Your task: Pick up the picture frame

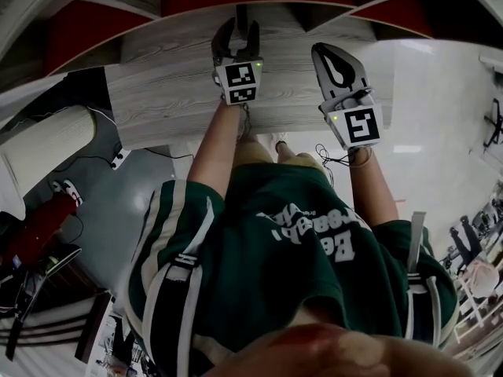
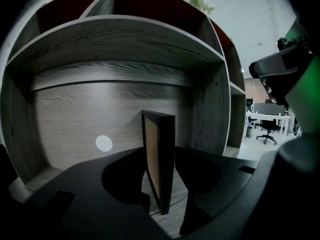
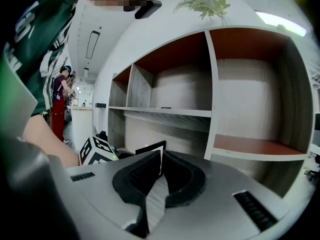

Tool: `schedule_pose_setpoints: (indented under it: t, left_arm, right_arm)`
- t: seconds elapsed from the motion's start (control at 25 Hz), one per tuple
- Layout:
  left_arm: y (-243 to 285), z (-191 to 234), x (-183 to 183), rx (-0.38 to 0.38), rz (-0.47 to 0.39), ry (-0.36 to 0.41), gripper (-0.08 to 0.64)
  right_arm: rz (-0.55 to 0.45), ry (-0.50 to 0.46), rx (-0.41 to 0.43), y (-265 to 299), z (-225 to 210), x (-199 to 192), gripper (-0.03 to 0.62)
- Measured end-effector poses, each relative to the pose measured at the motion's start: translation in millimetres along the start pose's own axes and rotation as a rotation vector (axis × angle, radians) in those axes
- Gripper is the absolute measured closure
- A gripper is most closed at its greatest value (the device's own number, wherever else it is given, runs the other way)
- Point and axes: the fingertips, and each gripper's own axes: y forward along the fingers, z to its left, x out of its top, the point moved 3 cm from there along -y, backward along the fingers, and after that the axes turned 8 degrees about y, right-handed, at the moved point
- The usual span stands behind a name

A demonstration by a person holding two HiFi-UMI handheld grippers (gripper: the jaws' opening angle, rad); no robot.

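Left gripper (image 1: 240, 26), jaws wide, straddles the black-rimmed picture frame (image 2: 159, 159) upright in the grey wood-grain shelf unit (image 2: 100, 109), its tan face showing only in that gripper's view; my right gripper (image 3: 160, 156) is nearly closed, empty.

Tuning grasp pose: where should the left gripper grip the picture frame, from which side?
Near vertical edge, pads on its two flat faces, coming head-on. The picture frame stands upright, edge-on and thin, between the left gripper's open jaws.
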Motion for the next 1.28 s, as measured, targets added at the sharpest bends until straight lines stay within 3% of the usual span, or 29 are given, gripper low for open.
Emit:
schedule_pose_setpoints:
  t: [0.56,0.76,0.84,0.92,1.28]
  left_arm:
    - [40,10,-5,0.005,0.013,0.003,0.368]
    - [46,3,-1,-0.011,-0.006,0.046,0.37]
    - [45,5,0,0.026,-0.004,0.038,0.42]
    - [42,11,-2,0.059,-0.002,0.014,0.532]
    - [36,19,-1,0.029,0.006,0.007,0.534]
  right_arm:
    - [0.022,-0.075,0.001,2,-3,-4,0.557]
    - [0.027,-0.101,0.007,2,-2,-4,0.557]
    - [0.024,-0.099,0.006,0,-1,-3,0.557]
    - [0.027,-0.099,0.006,-1,1,-4,0.557]
    - [0.017,-0.103,-0.011,-7,6,2,0.557]
